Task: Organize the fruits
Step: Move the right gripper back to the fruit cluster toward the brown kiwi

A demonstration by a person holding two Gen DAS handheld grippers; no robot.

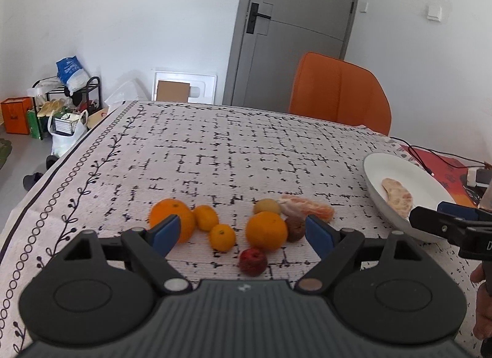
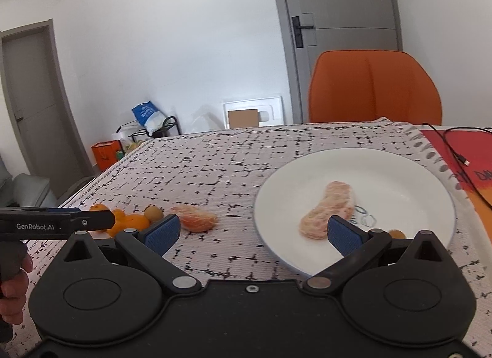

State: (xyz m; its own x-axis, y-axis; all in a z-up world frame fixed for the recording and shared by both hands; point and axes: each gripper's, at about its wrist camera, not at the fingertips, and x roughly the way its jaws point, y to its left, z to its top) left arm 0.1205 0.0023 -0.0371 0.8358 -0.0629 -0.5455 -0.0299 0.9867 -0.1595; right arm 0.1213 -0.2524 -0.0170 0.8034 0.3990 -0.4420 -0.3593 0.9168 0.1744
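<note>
i'm hovering both wide, empty tongs, left tongs (image 1: 243, 232) risking nudging the round orange mandarins (image 1: 266, 230) rolling off the patterned cloth surface (image 1: 215, 149), right tongs (image 2: 252, 233) over the white ceramic plate (image 2: 399, 170).

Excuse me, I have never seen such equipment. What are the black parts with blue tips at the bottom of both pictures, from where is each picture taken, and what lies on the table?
There is no robot. A person holds a two-finger gripper in each hand, and a camera on each looks forward along its fingers. One picture comes from the left gripper, the other from the right gripper. The blue tips are the finger pads. Both grippers stand open and hold nothing.

On the patterned tablecloth lie several oranges, a small red fruit, a brownish fruit, a yellowish one and a peeled citrus piece. To the right stands a white plate with another peeled piece on it. Behind the table is an orange chair.
</note>
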